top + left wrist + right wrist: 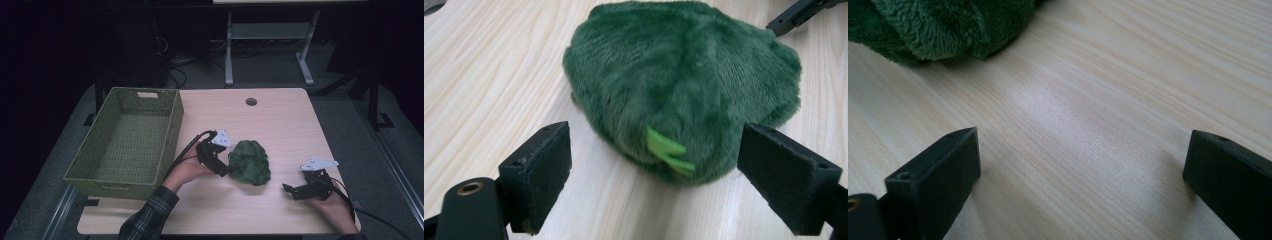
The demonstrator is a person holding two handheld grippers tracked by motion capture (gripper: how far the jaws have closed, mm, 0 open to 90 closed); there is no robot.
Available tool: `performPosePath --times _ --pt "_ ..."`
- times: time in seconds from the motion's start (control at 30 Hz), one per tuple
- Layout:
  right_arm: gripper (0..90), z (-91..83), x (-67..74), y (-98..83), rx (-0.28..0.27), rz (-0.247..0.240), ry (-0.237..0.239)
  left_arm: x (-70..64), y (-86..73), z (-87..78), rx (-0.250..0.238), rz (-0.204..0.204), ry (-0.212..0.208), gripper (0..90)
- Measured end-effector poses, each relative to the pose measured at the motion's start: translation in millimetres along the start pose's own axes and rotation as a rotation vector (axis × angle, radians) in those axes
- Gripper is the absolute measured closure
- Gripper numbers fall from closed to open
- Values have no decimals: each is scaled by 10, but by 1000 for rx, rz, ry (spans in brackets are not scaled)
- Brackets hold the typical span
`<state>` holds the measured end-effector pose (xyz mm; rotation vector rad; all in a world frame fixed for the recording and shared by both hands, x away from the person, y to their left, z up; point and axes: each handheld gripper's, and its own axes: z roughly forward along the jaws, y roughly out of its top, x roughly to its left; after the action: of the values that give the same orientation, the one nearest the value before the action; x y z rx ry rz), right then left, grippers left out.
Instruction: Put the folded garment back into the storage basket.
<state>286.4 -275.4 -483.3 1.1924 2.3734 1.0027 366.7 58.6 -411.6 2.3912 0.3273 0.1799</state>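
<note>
Looked like lab or recording room, dimly lit. Pale wood counter (280,120) with cable hole (251,102) stood on grey carpet (270,70). White metal desk frame (270,45) behind, loose cables (172,67) on floor, dark surroundings.

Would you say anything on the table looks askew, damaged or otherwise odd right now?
Nothing stands out. The green plush toy lies in a crumpled heap on the table, intact, and the wicker basket sits squarely at the left edge. Both grippers are open, holding nothing.

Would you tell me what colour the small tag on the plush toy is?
Bright lime green tag on the dark green plush toy, clearest in the left gripper view.
</note>
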Motion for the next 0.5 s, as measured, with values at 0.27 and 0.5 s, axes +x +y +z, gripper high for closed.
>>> performPosePath --times 0.27,0.5 --pt "15 1 -2 0 -1 -2 1 33 147 198 31 51 -42 133" --pt "16 2 -3 1 -1 -2 2 12 121 361 70 43 -78 129"
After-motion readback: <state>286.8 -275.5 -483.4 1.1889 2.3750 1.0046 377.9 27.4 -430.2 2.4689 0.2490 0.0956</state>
